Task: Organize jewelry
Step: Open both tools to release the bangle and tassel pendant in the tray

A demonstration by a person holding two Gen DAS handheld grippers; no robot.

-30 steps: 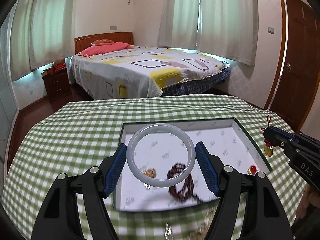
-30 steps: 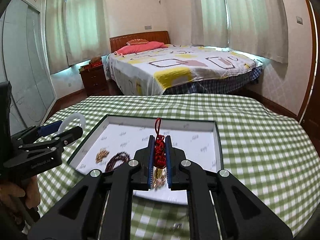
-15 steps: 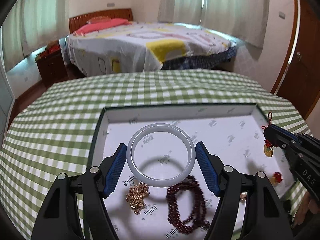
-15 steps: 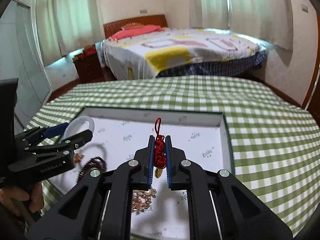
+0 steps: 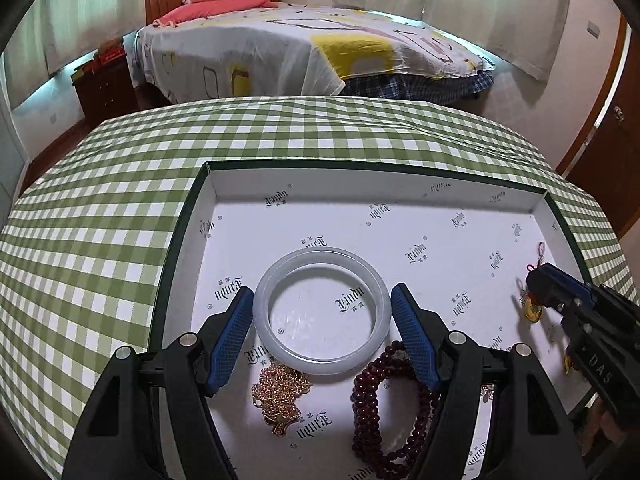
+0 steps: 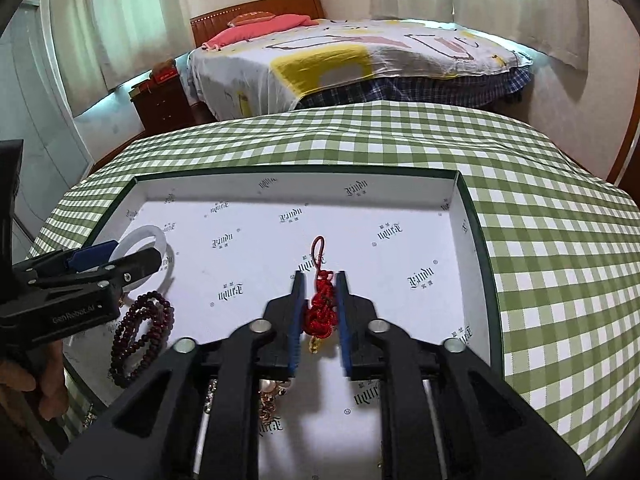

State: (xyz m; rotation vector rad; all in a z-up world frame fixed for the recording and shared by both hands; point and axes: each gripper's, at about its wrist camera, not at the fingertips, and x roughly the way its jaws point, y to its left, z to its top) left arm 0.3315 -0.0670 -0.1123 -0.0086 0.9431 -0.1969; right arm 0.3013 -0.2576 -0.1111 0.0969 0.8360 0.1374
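Note:
My left gripper (image 5: 321,290) is shut on a pale white bangle (image 5: 322,254), its blue pads pressing both sides, low over the left part of a white-lined box tray (image 5: 360,168). My right gripper (image 6: 319,276) hangs over the tray's middle right with its jaws opening. A red knotted charm (image 6: 320,308) with a gold pendant still hangs between the pads, which show a gap on the right side. A dark red bead strand (image 5: 372,400) and a gold chain (image 5: 280,392) lie on the tray floor just under the bangle.
The tray sits on a green checked tablecloth (image 5: 100,240). A small pearl and gold piece (image 6: 270,392) lies under my right gripper. Beyond the table stand a bed (image 5: 300,48), a nightstand (image 5: 108,88) and a door (image 5: 616,152). A hand (image 6: 24,384) grips the left tool.
Both grippers have sunk forward into the tray and tilted downward. The right jaws, tight on the red charm before, have parted. The bangle stays clamped in the left.

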